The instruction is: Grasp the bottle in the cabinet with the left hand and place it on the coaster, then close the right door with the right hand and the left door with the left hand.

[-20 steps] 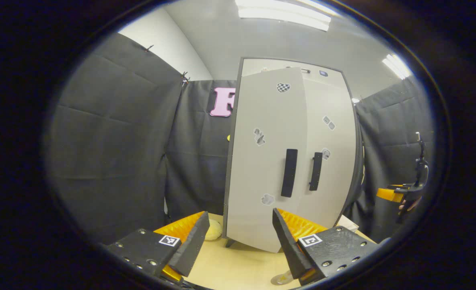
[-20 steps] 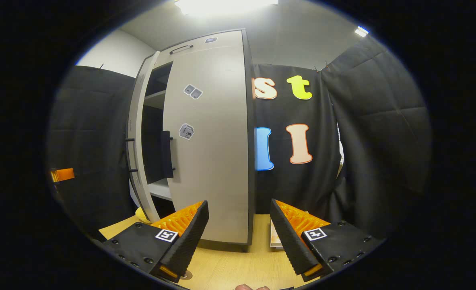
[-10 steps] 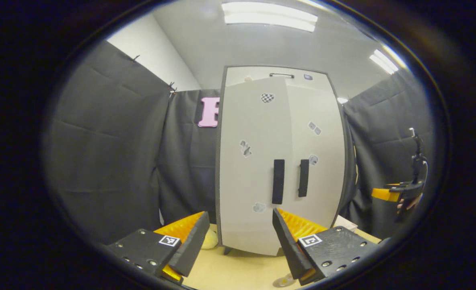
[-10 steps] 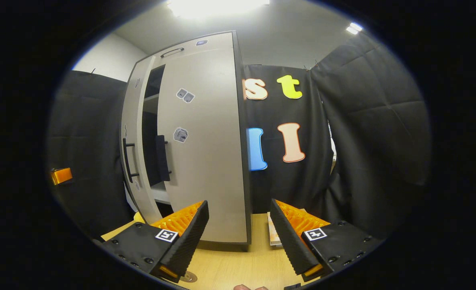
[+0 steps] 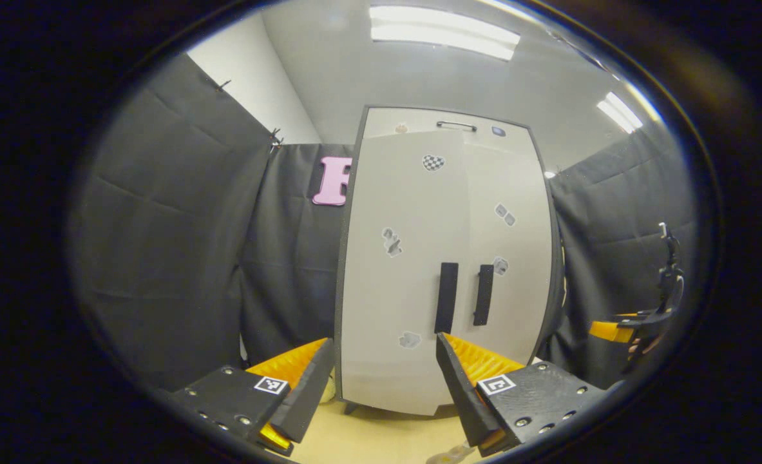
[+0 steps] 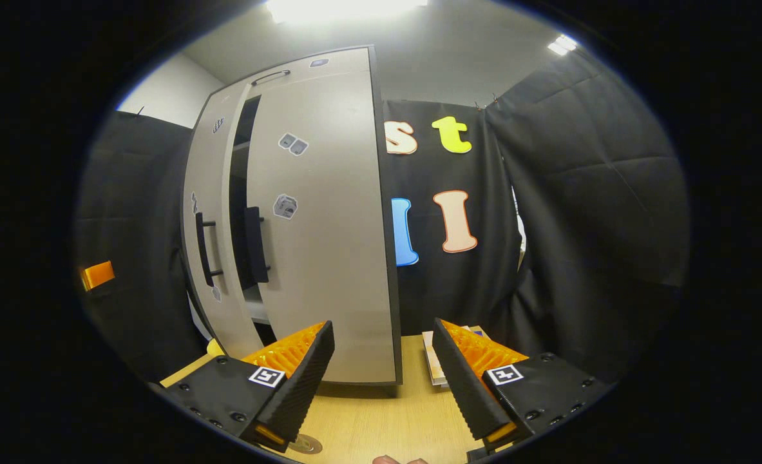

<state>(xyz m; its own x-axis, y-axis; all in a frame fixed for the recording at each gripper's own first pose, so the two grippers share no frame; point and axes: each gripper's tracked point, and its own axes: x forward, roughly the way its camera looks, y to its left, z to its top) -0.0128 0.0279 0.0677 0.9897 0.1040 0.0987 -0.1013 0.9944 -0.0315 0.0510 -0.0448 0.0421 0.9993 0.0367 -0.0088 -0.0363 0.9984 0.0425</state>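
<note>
Grey cabinet [image 5: 406,258] upright, L door [image 6: 203,212] ajar.

A wooden table [image 6: 381,425] is seen, on which a cabinet [image 6: 329,258], a coaster [image 6: 306,443] and stacked booklets [image 6: 433,357] are set

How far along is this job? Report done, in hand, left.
Done: the right door looks shut against the cabinet. I cannot confirm the bottle step; the left gripper is open and empty. In hand: the left door stands ajar, with a dark gap beside it in the right gripper view. Left: push it fully shut. The right gripper is open, off the cabinet.
</note>
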